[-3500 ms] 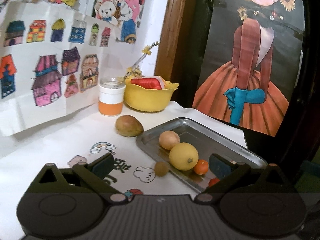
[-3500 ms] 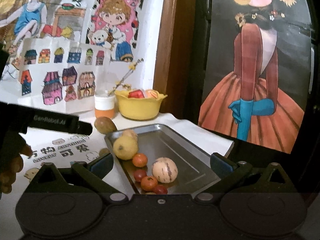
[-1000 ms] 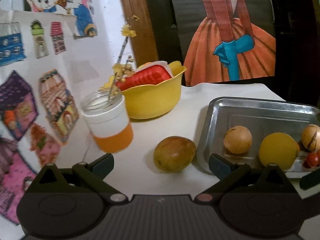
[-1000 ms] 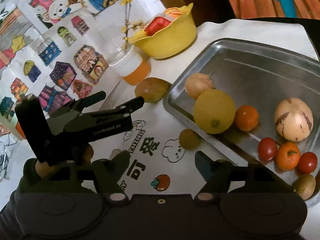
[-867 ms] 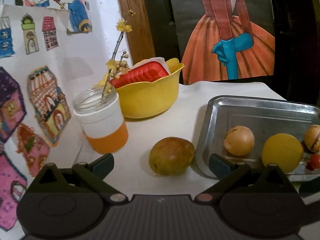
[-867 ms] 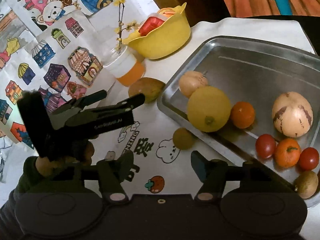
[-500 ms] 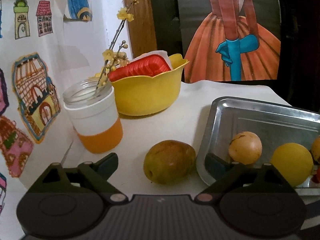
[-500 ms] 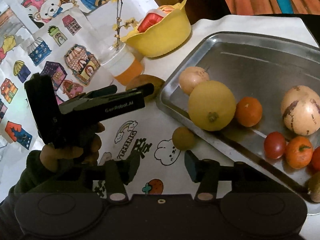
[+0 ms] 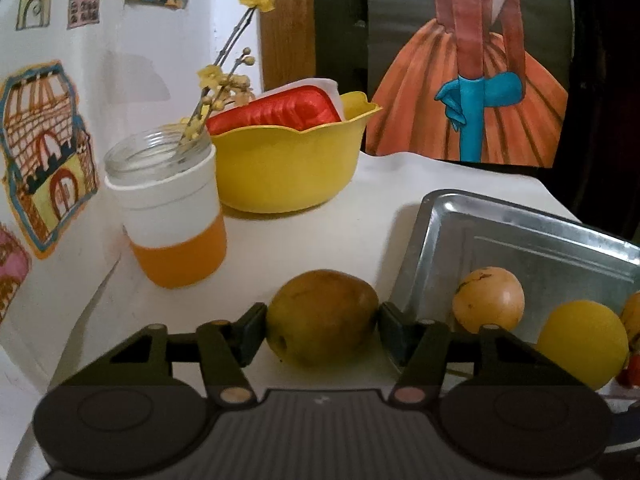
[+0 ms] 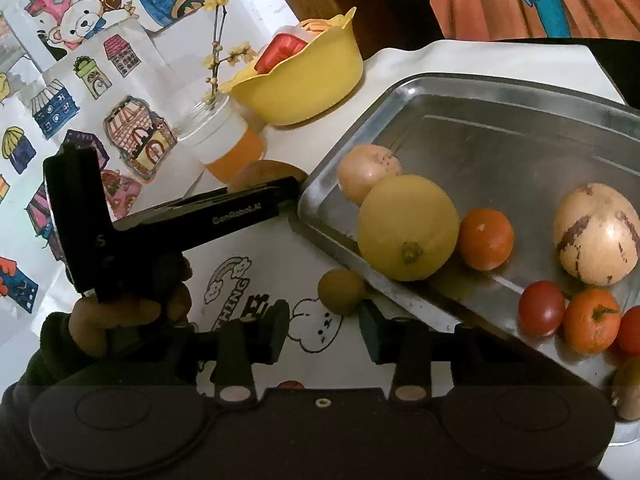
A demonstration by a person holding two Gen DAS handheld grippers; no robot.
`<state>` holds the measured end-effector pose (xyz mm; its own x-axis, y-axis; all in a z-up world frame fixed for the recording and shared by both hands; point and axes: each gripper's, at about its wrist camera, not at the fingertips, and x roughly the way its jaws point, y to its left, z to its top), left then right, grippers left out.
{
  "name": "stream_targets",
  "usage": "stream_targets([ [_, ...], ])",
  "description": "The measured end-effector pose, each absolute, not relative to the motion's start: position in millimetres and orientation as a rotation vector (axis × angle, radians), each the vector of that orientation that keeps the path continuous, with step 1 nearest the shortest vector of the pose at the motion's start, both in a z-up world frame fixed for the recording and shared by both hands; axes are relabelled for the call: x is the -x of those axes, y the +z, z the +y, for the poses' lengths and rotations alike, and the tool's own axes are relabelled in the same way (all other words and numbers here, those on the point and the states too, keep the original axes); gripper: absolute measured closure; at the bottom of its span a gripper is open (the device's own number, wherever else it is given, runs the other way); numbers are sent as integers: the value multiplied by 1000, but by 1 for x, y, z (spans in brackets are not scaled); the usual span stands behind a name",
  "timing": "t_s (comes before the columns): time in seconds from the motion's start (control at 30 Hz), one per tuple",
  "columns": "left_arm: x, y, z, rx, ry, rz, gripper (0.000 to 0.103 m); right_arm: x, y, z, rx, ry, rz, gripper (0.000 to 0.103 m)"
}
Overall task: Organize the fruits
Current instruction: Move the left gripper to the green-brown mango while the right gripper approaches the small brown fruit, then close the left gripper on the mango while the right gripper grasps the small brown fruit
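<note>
A brownish-green mango (image 9: 322, 316) lies on the white cloth just left of the steel tray (image 9: 500, 208). My left gripper (image 9: 322, 332) is shut on it, one pad against each side. In the right wrist view the left tool's fingers (image 10: 280, 192) hide most of the mango (image 10: 264, 172). My right gripper (image 10: 324, 326) is open but narrowed, its tips just short of a small green fruit (image 10: 341, 291) beside the tray's (image 10: 500, 140) near rim. The tray holds a lemon (image 10: 408, 228), a tan round fruit (image 10: 368, 172), a tangerine (image 10: 486, 240) and a striped melon (image 10: 596, 234).
A yellow bowl (image 9: 288, 172) with a red item and a glass jar (image 9: 172, 216) holding a flower twig stand behind the mango. Drawings cover the wall on the left. A person's hand (image 10: 132, 312) holds the left tool. Small tomatoes (image 10: 542, 308) lie in the tray's near corner.
My left gripper moved forward around the mango and closed onto it. My right gripper narrowed and came closer to the small green fruit.
</note>
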<state>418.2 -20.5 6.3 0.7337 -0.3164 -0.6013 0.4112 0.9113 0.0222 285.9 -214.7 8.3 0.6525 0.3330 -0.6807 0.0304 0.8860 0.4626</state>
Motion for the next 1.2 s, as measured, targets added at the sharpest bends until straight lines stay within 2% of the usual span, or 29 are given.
stream_targets([
  [0.43,-380,13,-10,-129,-384,649,41,-291,8,-209,-441,165,837,67],
  [0.9,-328,19,17,-27,-323,690,41,-290,7,-207,-445,147,823,67],
  [1.03,-316,19,22,-20,-306,692,41,-292,7,-207,-449,112,826,75],
  [1.2,-307,20,17,-45,-318,687,41,-294,7,-204,-459,98,827,75],
])
